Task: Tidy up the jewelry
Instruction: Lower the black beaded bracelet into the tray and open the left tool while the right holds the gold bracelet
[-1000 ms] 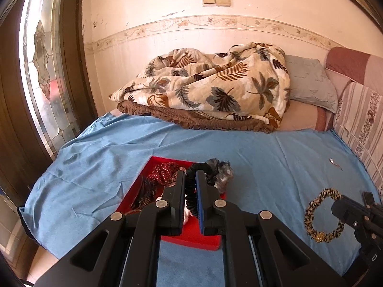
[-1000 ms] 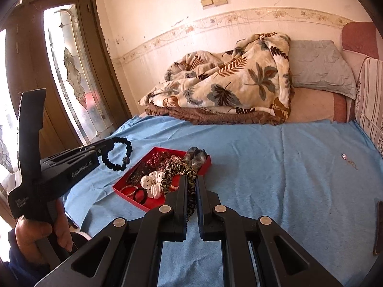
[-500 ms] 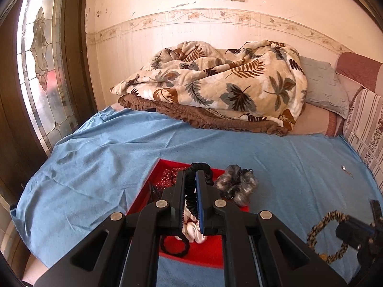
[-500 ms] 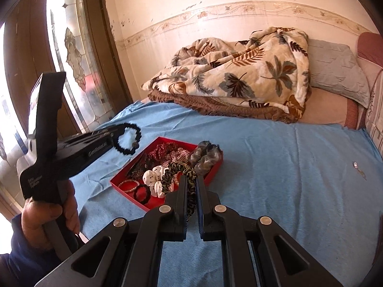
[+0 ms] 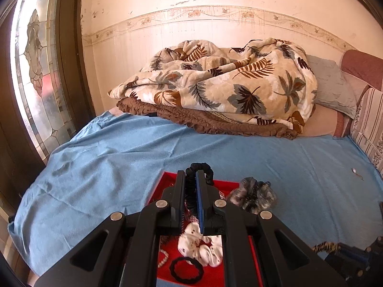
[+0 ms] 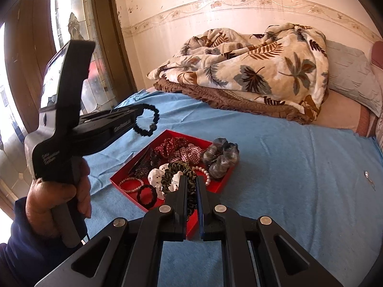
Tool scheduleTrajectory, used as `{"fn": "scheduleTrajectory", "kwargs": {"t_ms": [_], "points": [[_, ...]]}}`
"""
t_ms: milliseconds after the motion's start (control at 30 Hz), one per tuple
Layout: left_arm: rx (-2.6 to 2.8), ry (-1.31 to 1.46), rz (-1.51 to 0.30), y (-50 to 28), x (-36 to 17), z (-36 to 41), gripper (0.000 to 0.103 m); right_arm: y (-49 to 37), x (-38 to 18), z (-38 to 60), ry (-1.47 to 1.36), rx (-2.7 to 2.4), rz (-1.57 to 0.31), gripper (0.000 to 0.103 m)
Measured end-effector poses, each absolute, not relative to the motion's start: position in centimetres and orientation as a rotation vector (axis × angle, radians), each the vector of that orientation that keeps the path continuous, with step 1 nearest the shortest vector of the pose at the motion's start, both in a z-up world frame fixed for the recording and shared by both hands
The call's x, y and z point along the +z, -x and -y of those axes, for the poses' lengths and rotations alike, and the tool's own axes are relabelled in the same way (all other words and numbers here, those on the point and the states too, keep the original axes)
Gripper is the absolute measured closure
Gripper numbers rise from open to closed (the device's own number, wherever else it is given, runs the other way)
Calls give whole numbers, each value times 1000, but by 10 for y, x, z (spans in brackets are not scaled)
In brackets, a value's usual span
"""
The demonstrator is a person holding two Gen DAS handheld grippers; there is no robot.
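Left gripper (image 5: 190, 179): clamped on black scrunchie (image 5: 199, 171), above red tray (image 6: 225, 179) on bed. Right gripper (image 6: 190, 184): clamped on leopard-print scrunchie (image 6: 176, 172), over tray's near edge. Risk: early release drops either onto blue bedsheet (image 6: 287, 191); crowded tray invites tangling.

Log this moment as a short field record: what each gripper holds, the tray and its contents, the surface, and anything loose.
left gripper: shut on black scrunchie, held above the tray
right gripper: shut on leopard-print scrunchie
tray: red tray on blue bedsheet
tray contents: white spotted scrunchie, black hair tie, pink bead bracelet, red scrunchies
tray edge: grey scrunchie on the right rim
loose: small metal item on the sheet
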State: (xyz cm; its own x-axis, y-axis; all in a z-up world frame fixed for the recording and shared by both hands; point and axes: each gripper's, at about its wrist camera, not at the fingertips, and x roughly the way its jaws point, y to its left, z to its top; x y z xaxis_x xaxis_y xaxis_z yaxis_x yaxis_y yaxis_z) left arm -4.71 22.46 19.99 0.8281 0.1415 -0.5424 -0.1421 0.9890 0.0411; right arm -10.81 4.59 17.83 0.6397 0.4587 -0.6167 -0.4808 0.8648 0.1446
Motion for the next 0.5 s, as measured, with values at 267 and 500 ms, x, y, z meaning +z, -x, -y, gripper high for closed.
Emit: {"fn": "scheduleTrajectory", "kwargs": {"t_ms": [267,500], "points": [[169,36,-590,37,184,-242,94,93,166,-61,47,561,-708,95],[179,66,-607,31,174,-258,94,76,152,-68,47,565,-741,95]]}}
